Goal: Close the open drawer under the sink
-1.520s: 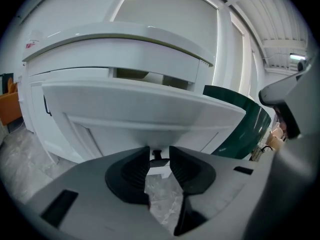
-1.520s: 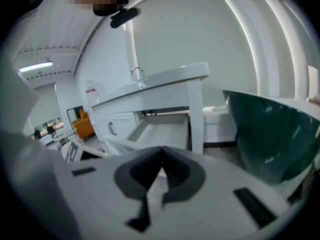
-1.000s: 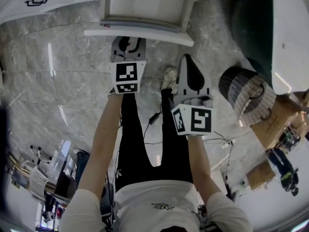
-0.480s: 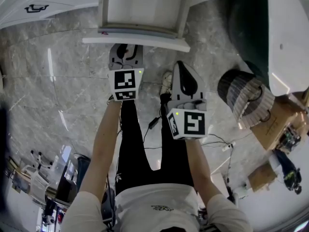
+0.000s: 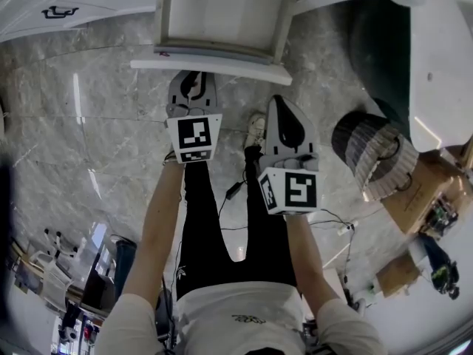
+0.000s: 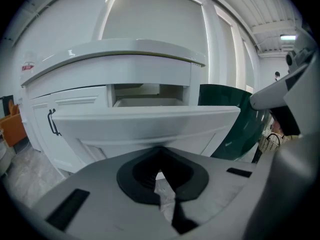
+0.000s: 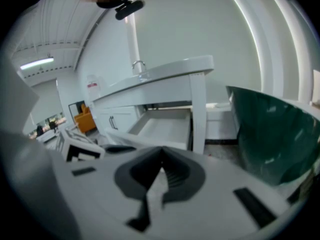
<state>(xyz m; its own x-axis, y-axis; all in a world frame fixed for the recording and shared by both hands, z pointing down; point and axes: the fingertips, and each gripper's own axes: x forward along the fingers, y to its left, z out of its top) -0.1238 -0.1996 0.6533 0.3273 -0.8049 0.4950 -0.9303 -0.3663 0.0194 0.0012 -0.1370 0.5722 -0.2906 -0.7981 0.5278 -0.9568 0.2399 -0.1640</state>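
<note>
Drawer open under sink, at 12 o'clock just beyond left gripper, at 11 o'clock and farther from right gripper, front panel running 9 to 3; left jaws just closed on nothing, right jaws together, empty.

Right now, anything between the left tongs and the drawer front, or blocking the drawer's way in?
Nothing visible. The left tongs, just closed on nothing, sit right at the drawer front; contact unclear. Nothing shows inside the drawer either.
</note>
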